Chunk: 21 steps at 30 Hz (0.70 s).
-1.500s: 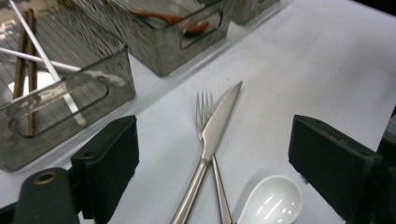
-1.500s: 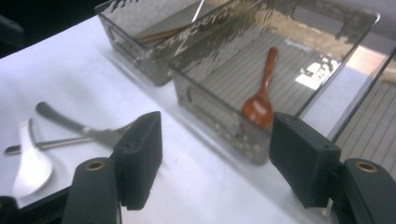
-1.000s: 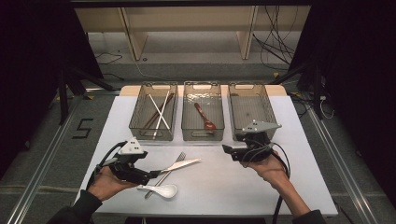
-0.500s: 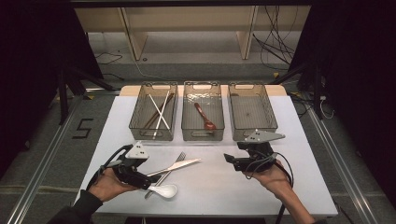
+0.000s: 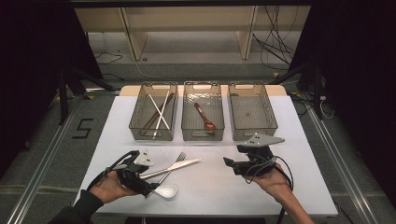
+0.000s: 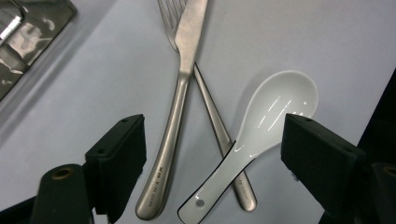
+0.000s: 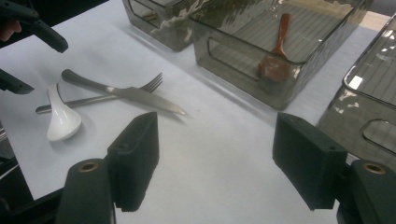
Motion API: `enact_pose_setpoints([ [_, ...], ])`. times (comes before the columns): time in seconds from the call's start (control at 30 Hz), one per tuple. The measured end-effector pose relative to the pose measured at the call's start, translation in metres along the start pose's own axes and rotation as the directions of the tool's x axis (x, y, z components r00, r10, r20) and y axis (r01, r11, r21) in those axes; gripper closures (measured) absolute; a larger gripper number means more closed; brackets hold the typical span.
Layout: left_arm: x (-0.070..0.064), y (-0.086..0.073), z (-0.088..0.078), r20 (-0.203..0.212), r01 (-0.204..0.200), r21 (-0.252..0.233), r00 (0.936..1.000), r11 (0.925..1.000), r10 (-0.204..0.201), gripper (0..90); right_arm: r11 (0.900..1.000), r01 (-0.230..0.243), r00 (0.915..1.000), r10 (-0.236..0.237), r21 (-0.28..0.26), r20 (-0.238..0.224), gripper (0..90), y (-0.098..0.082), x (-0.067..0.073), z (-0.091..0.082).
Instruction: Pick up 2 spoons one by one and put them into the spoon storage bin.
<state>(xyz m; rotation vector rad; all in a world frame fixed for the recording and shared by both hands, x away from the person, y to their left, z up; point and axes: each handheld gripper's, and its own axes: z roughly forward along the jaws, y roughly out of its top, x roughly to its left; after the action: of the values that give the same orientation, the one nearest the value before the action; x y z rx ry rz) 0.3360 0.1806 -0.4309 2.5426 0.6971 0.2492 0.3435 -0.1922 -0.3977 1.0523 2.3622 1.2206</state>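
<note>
Left gripper view looks down past the left gripper (image 6: 212, 158), whose jaws have just been closing a little yet stand wide, pads pressing on nothing, with the handles of the knife (image 6: 180, 107), the fork (image 6: 219, 135) and the white spoon (image 6: 261, 126) lying between them on the table (image 5: 210, 186) (the spoon's handle crosses over the fork's). High view shows the right gripper (image 5: 226, 161) held well apart at the right, jaws wide and empty, near the three bins (image 5: 203, 135).
</note>
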Motion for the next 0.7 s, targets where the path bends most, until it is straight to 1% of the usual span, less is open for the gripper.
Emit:
enact_pose_setpoints([
  [0.07,-0.001,-0.001,0.002,0.0,-0.014,0.016,0.9999,0.9998,0.014,24.4,1.0,0.004,1.0,-0.004,0.003,-0.007,32.5,0.0,0.001,0.001],
  [0.13,-0.001,-0.002,0.003,0.012,-0.028,0.025,0.9995,0.9993,0.027,27.7,1.0,0.004,0.9999,-0.004,0.007,-0.01,32.4,0.0,0.001,0.002],
  [0.2,-0.002,-0.002,0.005,0.014,-0.049,0.043,0.9987,0.9979,0.049,30.2,1.0,0.006,0.9999,-0.006,0.013,-0.014,32.4,0.0,0.002,0.004],
  [0.27,-0.003,-0.002,0.007,0.022,-0.056,0.058,0.9983,0.9967,0.054,33.1,1.0,0.012,0.9998,-0.011,0.014,-0.015,32.4,0.0,0.002,0.004],
  [0.33,-0.004,-0.001,0.011,0.029,-0.064,0.083,0.9976,0.9945,0.062,34.5,1.0,0.011,0.9998,-0.011,0.014,-0.016,32.4,0.0,0.003,0.004],
  [0.37,-0.005,-0.001,0.013,0.027,-0.082,0.104,0.9964,0.9912,0.08,35.4,1.0,0.011,0.9998,-0.011,0.013,-0.016,32.5,0.0,0.004,0.004],
  [0.4,-0.006,-0.001,0.015,0.025,-0.083,0.116,0.9964,0.9897,0.081,36.9,1.0,0.011,0.9998,-0.011,0.014,-0.017,32.4,0.0,0.004,0.004],
  [0.43,-0.005,-0.001,0.017,0.03,-0.095,0.133,0.9954,0.9865,0.091,37.6,1.0,0.012,0.9998,-0.012,0.012,-0.018,32.4,0.0,0.004,0.004],
  [0.5,-0.006,-0.002,0.021,0.038,-0.095,0.155,0.9952,0.9833,0.091,39.5,1.0,0.017,0.9997,-0.016,0.011,-0.02,32.4,0.001,0.004,0.005],
  [0.53,-0.006,-0.002,0.023,0.042,-0.103,0.174,0.9943,0.9793,0.098,40.9,1.0,0.016,0.9997,-0.016,0.011,-0.021,32.4,0.001,0.005,0.005],
  [0.57,-0.006,-0.002,0.024,0.041,-0.102,0.186,0.9945,0.9772,0.096,41.8,1.0,0.017,0.9996,-0.017,0.01,-0.023,32.4,0.001,0.005,0.005],
  [0.67,-0.006,-0.002,0.027,0.057,-0.104,0.211,0.994,0.9721,0.094,44.7,1.0,0.013,0.9997,-0.013,0.009,-0.022,32.4,0.0,0.004,0.004],
  [0.7,-0.006,-0.002,0.027,0.062,-0.112,0.216,0.993,0.9699,0.101,45.7,1.0,0.015,0.9997,-0.014,0.007,-0.021,32.4,0.0,0.004,0.004],
])
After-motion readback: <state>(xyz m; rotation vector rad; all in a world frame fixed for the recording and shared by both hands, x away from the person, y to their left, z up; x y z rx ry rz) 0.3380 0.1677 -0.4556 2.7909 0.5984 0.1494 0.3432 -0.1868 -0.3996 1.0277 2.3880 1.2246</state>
